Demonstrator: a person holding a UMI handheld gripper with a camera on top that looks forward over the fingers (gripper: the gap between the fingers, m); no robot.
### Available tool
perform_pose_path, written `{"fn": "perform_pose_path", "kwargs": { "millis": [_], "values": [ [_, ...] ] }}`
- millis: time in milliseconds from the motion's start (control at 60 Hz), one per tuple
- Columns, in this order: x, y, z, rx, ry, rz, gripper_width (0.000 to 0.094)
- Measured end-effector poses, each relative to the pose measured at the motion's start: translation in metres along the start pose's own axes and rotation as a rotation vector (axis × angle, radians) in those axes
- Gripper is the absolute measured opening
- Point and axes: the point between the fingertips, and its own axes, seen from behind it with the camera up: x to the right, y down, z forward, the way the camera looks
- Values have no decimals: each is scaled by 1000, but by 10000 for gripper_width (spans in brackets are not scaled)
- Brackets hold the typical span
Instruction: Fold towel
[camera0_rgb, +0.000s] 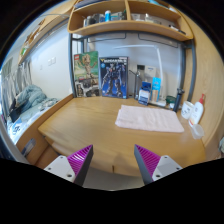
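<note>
I see the gripper (112, 160) hovering over the near part of the wooden bench (75, 125), its jaws spread wide with nothing between them; the purple pads (80, 156) face each other across bare wood. The towel (148, 118) lies folded flat on the bench at about one o'clock from the jaws, well beyond the fingertips and clear of them.

Behind the towel, at twelve o'clock, two printed boxes (103, 74) stand upright against the wall, with a small blue-and-white item (146, 93) just to their right. At two o'clock, bottles (197, 109) crowd the bench's right end, close to the towel's right edge. Shelves (130, 20) hang above, loaded with small things I cannot make out. At nine o'clock, beyond the bench's left edge, a heap of cloth (30, 103) rests.

The wood between jaws and towel is open; the towel's left side has free bench beside it.
</note>
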Motion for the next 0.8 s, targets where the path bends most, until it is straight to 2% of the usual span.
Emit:
{"fn": "perform_pose_path", "kwargs": {
  "millis": [300,583,617,683,767,783,800],
  "values": [
    [22,-69,179,-42,103,11,833],
    [55,-80,275,-115,201,50,663],
    [58,-84,278,-107,211,49,638],
    [59,-84,281,-125,218,32,466],
    [60,-83,282,-133,222,20,363],
    [61,-83,282,-133,226,17,332],
    [62,-83,282,-134,229,13,252]
  ]
}}
